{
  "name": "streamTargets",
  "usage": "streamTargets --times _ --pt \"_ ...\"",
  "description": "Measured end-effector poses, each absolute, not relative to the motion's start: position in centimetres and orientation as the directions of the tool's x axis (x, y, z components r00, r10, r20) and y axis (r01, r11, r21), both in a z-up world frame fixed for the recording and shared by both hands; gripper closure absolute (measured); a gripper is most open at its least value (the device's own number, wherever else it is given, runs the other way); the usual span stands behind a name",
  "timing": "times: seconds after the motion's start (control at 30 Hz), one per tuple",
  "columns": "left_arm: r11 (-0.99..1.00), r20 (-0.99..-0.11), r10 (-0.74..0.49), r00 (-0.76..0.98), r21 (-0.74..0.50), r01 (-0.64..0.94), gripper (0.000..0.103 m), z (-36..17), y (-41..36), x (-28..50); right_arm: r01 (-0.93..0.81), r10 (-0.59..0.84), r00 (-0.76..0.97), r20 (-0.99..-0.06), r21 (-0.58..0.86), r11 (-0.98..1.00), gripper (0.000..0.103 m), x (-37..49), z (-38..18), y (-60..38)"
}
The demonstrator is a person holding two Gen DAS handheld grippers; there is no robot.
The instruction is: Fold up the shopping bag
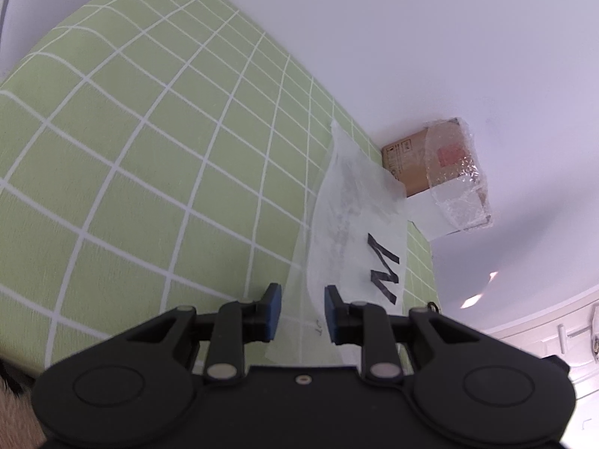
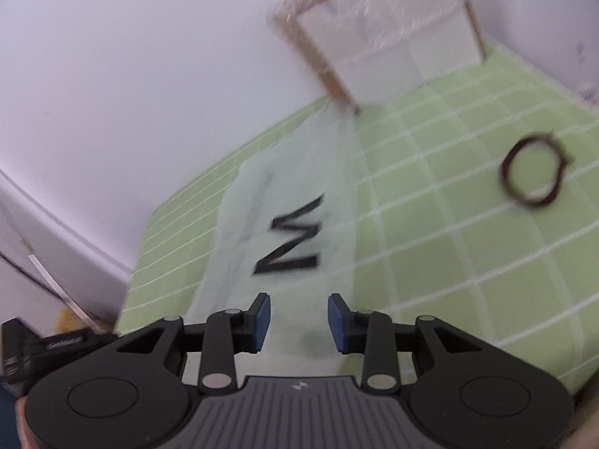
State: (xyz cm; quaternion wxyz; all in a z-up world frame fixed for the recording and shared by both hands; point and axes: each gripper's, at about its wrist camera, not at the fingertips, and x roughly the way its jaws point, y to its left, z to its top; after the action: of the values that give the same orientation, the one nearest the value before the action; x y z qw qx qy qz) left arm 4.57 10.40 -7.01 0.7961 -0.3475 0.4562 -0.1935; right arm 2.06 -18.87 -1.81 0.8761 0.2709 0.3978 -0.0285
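Left wrist view shows my left tongs (image 1: pixel 299 312) and right tongs (image 2: pixel 298 321) released over the shopping bag (image 1: pixel 348 232); I'd pinch both corners evenly.

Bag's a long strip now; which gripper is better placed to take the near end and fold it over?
Probably the right gripper: its open jaws straddle the near end of the bag, centred on the strip. The left gripper, also open, sits over the bag's side edge, partly above the green cloth.
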Motion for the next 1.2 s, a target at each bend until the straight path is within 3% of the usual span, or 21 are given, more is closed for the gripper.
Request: streamTargets --times 0.17,0.33,0.5,0.8,0.93,1.2 --pt "0.681 -0.592 -0.619 0.516 -0.732 -0.021 0.079 -7.1 10.4 4.4 0.218 0.117 0.730 -0.674 0.392 0.894 0.064 -0.8 -0.4 -18.2" --pt "0.670 -0.591 -0.616 0.520 -0.741 -0.049 0.080 -7.3 10.6 4.2 -0.035 0.181 0.725 -0.665 0.227 0.973 0.060 -2.5 0.3 -12.6" --pt "0.634 -0.588 -0.619 0.521 -0.765 -0.111 0.082 -7.9 10.8 3.7 -0.174 0.175 0.722 -0.670 0.069 0.982 0.060 -1.8 -0.6 -8.3" --pt "0.624 -0.581 -0.613 0.536 -0.772 -0.123 0.083 -8.3 10.1 2.6 -0.273 0.179 0.727 -0.663 -0.041 0.961 0.062 -0.5 -1.5 -5.6" --pt "0.629 -0.585 -0.605 0.540 -0.767 -0.126 0.086 -8.2 10.1 2.6 -0.279 0.206 0.714 -0.669 -0.002 0.960 0.083 0.4 -2.1 -5.2" --pt "0.606 -0.588 -0.603 0.539 -0.777 -0.170 0.100 -9.1 10.9 2.5 -0.311 0.243 0.724 -0.645 0.009 0.950 0.101 1.3 -2.6 -4.6"
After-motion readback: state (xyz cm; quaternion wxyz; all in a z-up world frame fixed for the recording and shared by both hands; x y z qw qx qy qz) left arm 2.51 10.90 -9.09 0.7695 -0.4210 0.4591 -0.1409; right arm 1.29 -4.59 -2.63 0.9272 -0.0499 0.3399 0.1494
